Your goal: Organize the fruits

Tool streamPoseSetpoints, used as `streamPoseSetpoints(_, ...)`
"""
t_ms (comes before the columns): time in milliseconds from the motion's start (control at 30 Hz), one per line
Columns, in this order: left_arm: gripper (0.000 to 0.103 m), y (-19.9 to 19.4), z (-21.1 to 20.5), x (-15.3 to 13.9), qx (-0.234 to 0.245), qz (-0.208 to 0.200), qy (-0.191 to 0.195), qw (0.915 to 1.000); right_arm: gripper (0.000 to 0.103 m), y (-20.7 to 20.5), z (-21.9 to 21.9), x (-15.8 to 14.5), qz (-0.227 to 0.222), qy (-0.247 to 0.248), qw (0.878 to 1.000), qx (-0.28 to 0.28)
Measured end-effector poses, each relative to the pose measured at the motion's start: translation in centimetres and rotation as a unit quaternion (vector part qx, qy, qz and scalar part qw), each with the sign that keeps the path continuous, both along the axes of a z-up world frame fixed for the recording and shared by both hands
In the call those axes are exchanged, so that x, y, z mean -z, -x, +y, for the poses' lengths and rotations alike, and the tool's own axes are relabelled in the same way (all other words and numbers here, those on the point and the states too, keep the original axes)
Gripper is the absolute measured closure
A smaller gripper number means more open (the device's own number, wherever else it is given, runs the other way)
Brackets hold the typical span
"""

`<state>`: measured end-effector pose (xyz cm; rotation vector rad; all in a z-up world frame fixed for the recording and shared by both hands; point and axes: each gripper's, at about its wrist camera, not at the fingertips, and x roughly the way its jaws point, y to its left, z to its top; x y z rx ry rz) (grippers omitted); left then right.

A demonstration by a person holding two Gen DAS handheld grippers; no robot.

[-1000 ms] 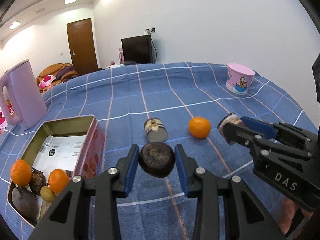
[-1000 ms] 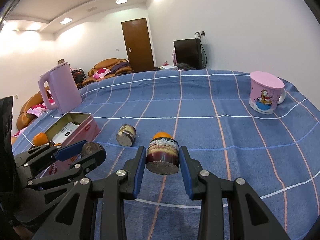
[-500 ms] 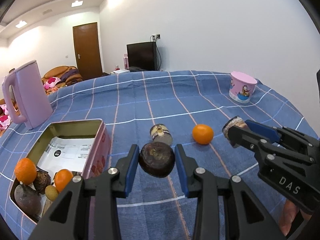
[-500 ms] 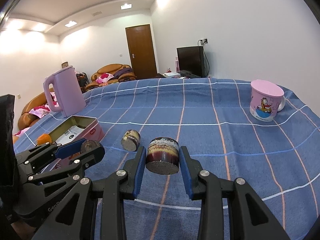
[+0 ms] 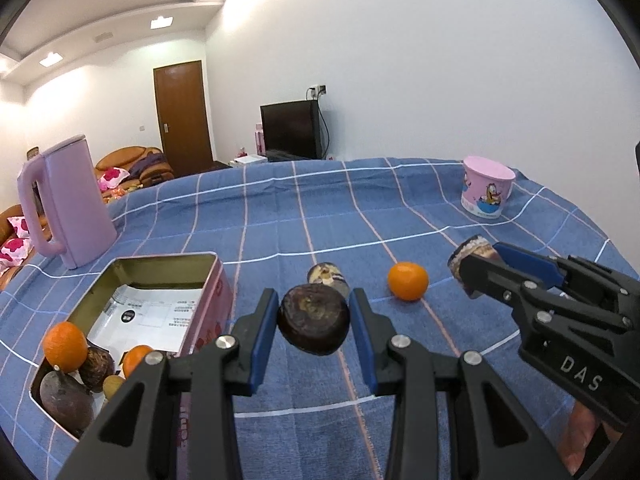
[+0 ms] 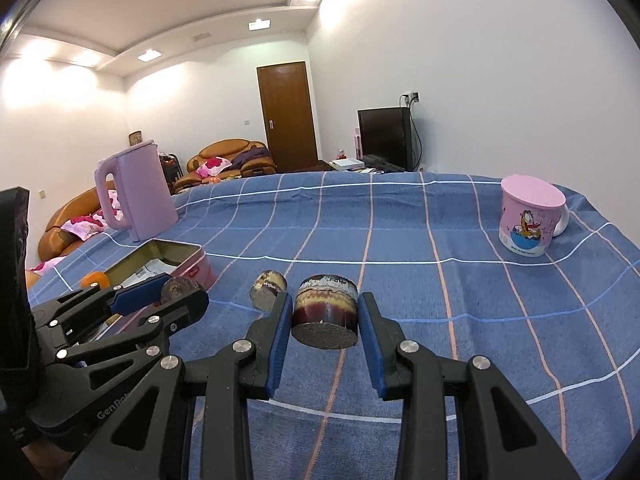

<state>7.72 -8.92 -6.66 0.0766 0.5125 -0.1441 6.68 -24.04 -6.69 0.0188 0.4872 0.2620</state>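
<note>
blue checked cloth (image 5: 400, 208) | oranges (image 5: 408, 287): three | tin (image 5: 208, 312): one

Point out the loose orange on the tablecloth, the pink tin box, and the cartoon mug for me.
Loose orange (image 5: 408, 281), left wrist view, middle of its peel.
Pink tin box (image 5: 206, 308), left wrist view, outer pink side wall.
Cartoon mug (image 6: 528, 226), right wrist view, printed front.

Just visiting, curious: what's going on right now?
Left tool shut on dark round fruit. Right tool shut on cut fruit piece. Tin unobstructed.
</note>
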Motion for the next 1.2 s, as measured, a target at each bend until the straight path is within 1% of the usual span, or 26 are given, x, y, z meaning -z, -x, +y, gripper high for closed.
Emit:
streamPoseSetpoints(800, 0.065, 1.4, -0.3, -0.8, -0.015, -0.045, -0.013, 0.9988, 0.067, 1.6, 0.2, -0.7, -0.045, 0.005, 0.999, -0.007)
streamPoseSetpoints(1200, 0.065, 2.1, 0.0, -1.1, -0.021, -0.068, -0.009, 0.9974, 0.067, 2.3, 0.3, -1.0, -0.068, 0.007, 0.998, -0.010)
